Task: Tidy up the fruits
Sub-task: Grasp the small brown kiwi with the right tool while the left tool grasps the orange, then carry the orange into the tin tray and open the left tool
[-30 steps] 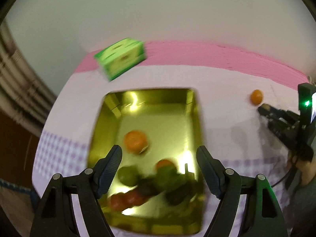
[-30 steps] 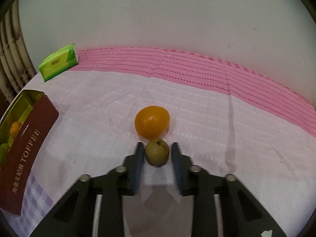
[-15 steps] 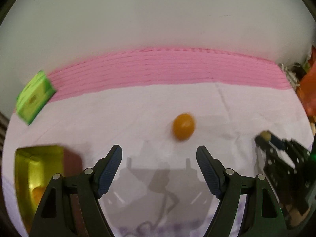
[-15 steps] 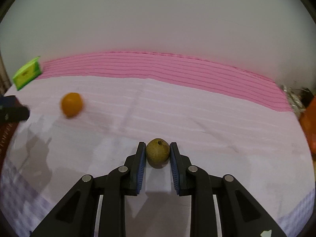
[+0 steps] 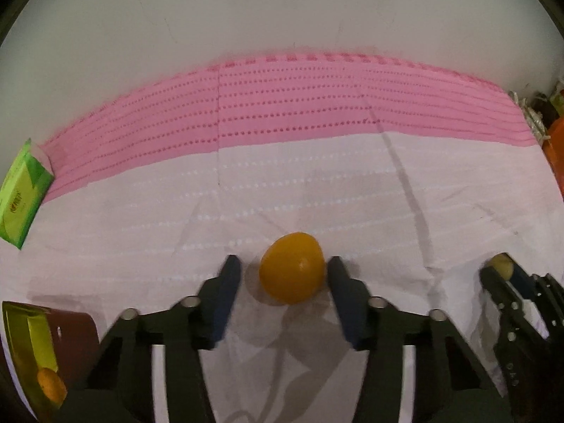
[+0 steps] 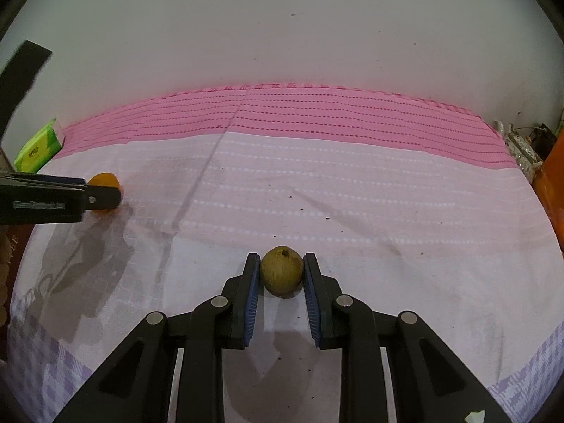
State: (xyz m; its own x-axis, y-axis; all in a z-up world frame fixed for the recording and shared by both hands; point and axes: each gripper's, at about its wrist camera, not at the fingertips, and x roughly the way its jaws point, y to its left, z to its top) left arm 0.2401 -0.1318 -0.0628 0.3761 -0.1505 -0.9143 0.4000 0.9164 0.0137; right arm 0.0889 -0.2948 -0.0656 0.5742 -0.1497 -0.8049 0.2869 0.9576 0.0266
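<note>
Both pairs of jaws are busy with fruit. On my left gripper (image 5: 284, 275) the jaws have just been closing, and the orange fruit (image 5: 292, 272) sits between them on the cloth; the right finger looks as though it meets the fruit's side, while a thin gap shows between the left finger and the fruit, so the pads are not yet pressing on it from both sides. That orange fruit rests on the pale part of the tablecloth (image 5: 317, 183), in front of the pink striped band. My right gripper (image 6: 281, 275) has its jaws clamped on the small brown-green fruit (image 6: 281, 270), both blue pads flat against its sides, and the fruit is held just over the cloth with its stem end tipped upward. From the left wrist view I see that same small fruit at the tips of the right gripper, far over to the right. From the right wrist view my left gripper reaches in from the left edge, its tip across the orange fruit. A gold-lined tin (image 5: 24, 338) with dark red walls stands at the lower left of the left wrist view, with another orange fruit (image 5: 51, 384) lying inside it. A green packet (image 5: 21, 197) lies by the far left end of the pink band.
</note>
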